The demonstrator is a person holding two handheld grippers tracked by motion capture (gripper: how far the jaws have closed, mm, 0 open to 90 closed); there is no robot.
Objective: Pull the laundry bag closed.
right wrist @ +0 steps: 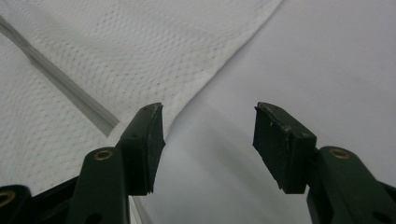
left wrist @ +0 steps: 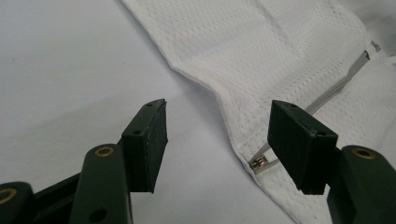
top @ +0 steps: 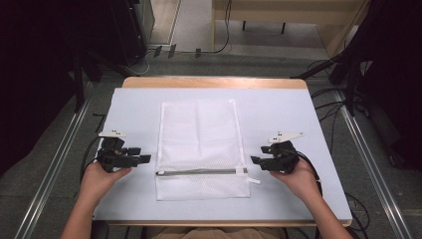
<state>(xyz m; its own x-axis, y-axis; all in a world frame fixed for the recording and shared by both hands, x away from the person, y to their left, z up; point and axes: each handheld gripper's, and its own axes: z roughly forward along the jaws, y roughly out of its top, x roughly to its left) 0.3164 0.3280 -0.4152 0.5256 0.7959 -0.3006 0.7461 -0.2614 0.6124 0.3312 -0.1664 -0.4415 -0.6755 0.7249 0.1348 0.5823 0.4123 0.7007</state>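
1. White mesh laundry bag [top: 199, 144] lies flat at the middle of the table [top: 134, 104], its zipper [top: 199, 172] running across near the front edge.
2. Left gripper [top: 142, 158] hovers just beside the bag's left edge, jaws apart (nothing between them).
3. Right gripper [top: 255, 160] mirrors it at the right edge, jaws apart.

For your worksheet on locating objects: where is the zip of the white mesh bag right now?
In the high view, the zip runs across the near part of the mesh bag, between the left tongs and right tongs, both open and apart from it.
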